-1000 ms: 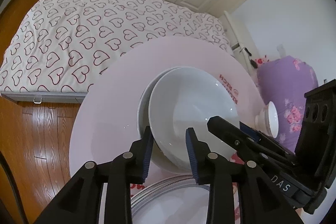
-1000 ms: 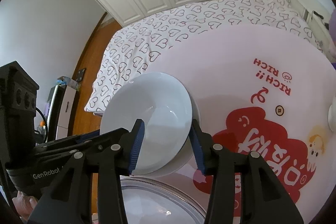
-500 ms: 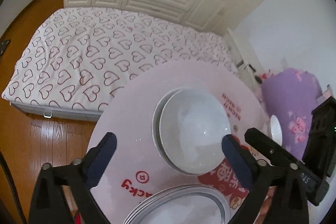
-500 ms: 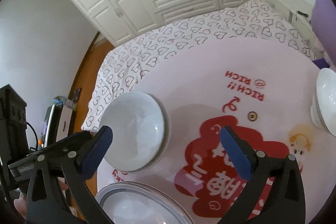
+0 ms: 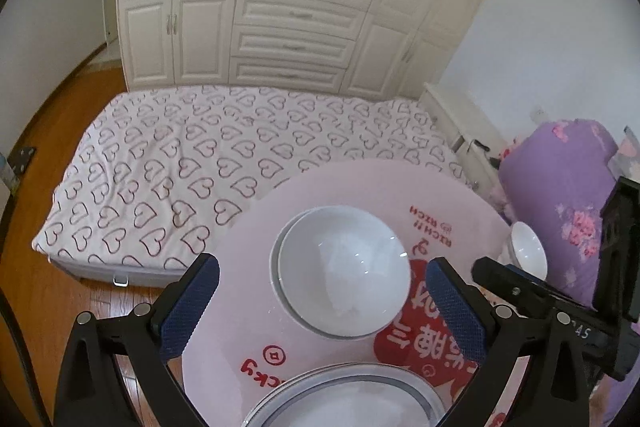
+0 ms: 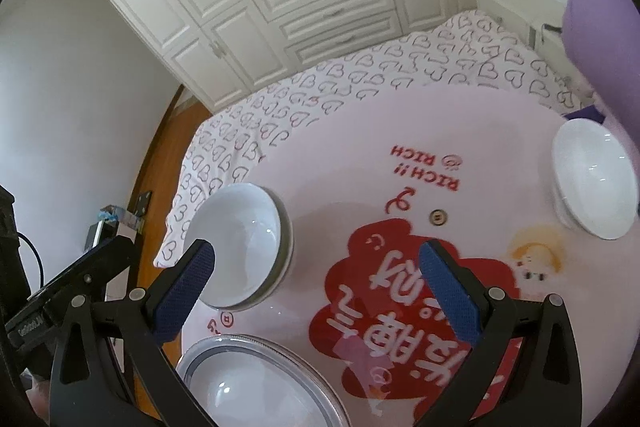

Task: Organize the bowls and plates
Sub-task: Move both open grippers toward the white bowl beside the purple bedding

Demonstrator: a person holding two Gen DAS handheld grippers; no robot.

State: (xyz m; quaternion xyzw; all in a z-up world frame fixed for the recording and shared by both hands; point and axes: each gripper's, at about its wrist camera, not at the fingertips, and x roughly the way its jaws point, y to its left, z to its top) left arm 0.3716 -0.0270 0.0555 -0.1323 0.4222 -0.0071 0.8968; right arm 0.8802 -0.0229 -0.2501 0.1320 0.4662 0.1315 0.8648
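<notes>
The bowl stack (image 5: 343, 270) sits on the table (image 5: 256, 267), toward its edge nearest the bed (image 5: 224, 155). The plates (image 5: 344, 399) lie near the stack; a small bowl (image 6: 592, 179) sits well apart. Left gripper (image 5: 320, 301) and right gripper (image 6: 316, 283): jaws wide apart, holding nothing.

heart-print bed (image 5: 224, 163), white wardrobe (image 5: 280, 11)

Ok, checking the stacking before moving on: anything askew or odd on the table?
Slightly: the top bowl sits off-centre in the one beneath, whose rim shows on one side only. Nothing spilled or broken shows.
</notes>
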